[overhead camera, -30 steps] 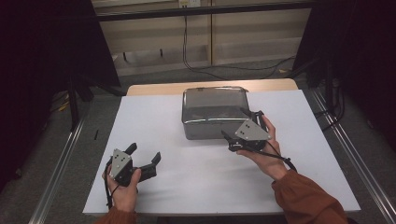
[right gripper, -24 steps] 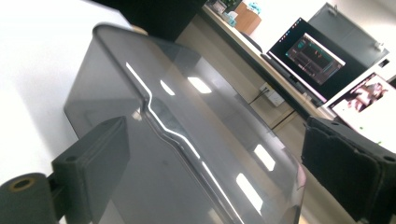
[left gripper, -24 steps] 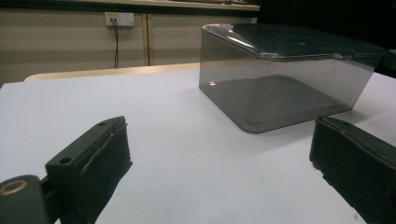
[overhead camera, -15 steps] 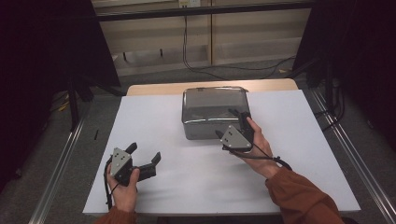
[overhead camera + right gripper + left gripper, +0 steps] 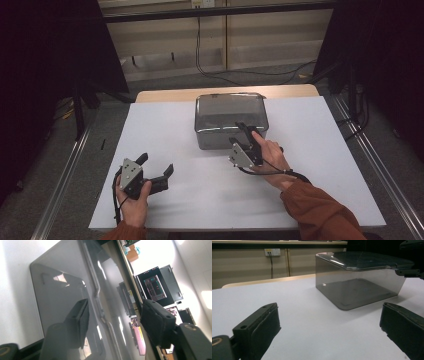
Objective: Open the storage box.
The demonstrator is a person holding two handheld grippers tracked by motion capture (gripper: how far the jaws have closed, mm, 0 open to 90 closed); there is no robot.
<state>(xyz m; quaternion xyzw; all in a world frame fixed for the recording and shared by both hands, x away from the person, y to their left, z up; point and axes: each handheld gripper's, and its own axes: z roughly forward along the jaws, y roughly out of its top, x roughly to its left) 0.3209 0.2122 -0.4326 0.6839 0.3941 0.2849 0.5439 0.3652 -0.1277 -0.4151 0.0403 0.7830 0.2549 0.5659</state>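
Lidded grey box (image 5: 231,120) sitting mid-table, right gripper (image 5: 246,134) straddling its near lid rim, jaws spread; left gripper (image 5: 156,172) resting apart, spread too. Seating pads squarely before squeezing.

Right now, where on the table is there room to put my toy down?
Bare table lies right of the grey box, and left of it above the left gripper. It is crowded where the right gripper meets the box's lid.
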